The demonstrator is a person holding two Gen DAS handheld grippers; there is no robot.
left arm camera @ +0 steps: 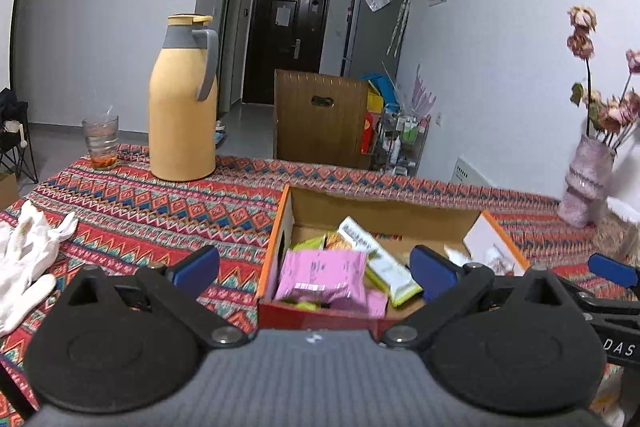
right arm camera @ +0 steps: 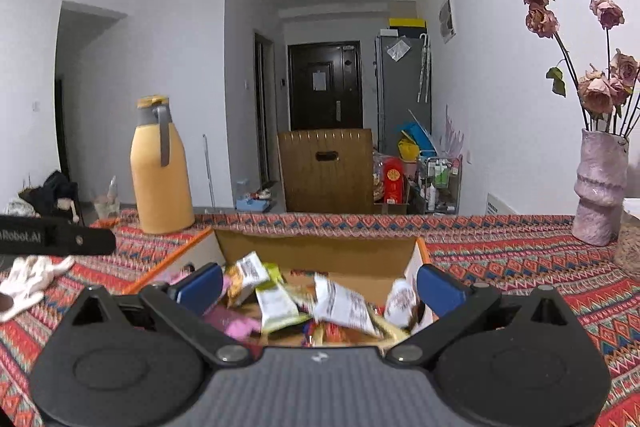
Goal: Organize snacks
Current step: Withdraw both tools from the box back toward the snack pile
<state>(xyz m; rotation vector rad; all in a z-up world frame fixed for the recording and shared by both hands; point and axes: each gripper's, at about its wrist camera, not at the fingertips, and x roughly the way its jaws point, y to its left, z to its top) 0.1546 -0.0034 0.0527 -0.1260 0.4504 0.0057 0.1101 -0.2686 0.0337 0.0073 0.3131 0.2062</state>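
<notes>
On the far left of the patterned tablecloth [left arm camera: 152, 203] lies a crumpled white cloth [left arm camera: 28, 259], and behind it stand a drinking glass [left arm camera: 101, 142] and a tall yellow thermos jug [left arm camera: 183, 99].

The left gripper [left arm camera: 316, 267] hangs over the near left corner of the open cardboard box [left arm camera: 380, 205], with its blue fingers spread wide and nothing between them. Just ahead of it, inside the box, a pink snack packet [left arm camera: 322, 277] lies on top of the others, and a white and green packet [left arm camera: 376, 259] leans beside it.

The right gripper [right arm camera: 320, 287] is over the middle of the same box [right arm camera: 316, 251], also spread wide and empty. Below it is a loose heap of snacks: a green and white packet [right arm camera: 276, 303], a white packet with printed text [right arm camera: 344, 303] that looks blurred, and a small white pouch [right arm camera: 400, 301] near the right wall. I cannot tell if the blurred packet is falling or only lying there.

On the far right stands a pale pink vase [right arm camera: 598, 187] with dried roses [right arm camera: 600, 91].

I judge that the snacks are already gathered in the box, so the step in hand is a release or a search for the next piece. No snack is visible on the cloth outside the box. The next move probably calls for choosing one packet that lies free on top, lowering the fingers on both sides of it and closing gently, because the wrappers are thin and slippery.
</notes>
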